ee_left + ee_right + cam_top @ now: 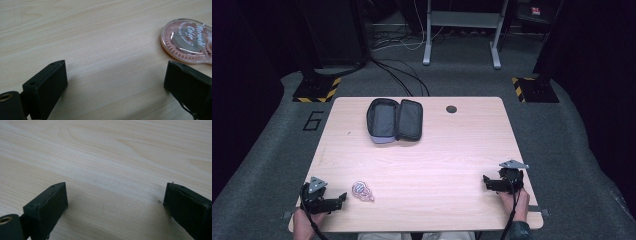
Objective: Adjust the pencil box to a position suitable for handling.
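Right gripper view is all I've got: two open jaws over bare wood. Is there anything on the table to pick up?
Observer: Yes. A pink correction tape dispenser lies near the front edge of the table, just beside the left gripper.
Operator: Does the left one have it?
Observer: No. In the left gripper view the jaws stand open with bare wood between them; the dispenser lies just beyond the right-hand jaw.
Operator: Anything else on there?
Observer: A dark pencil case lies unzipped and open at the far side of the table.
Operator: Where am I relative to that?
Observer: The right gripper sits at the near right, far from both things.
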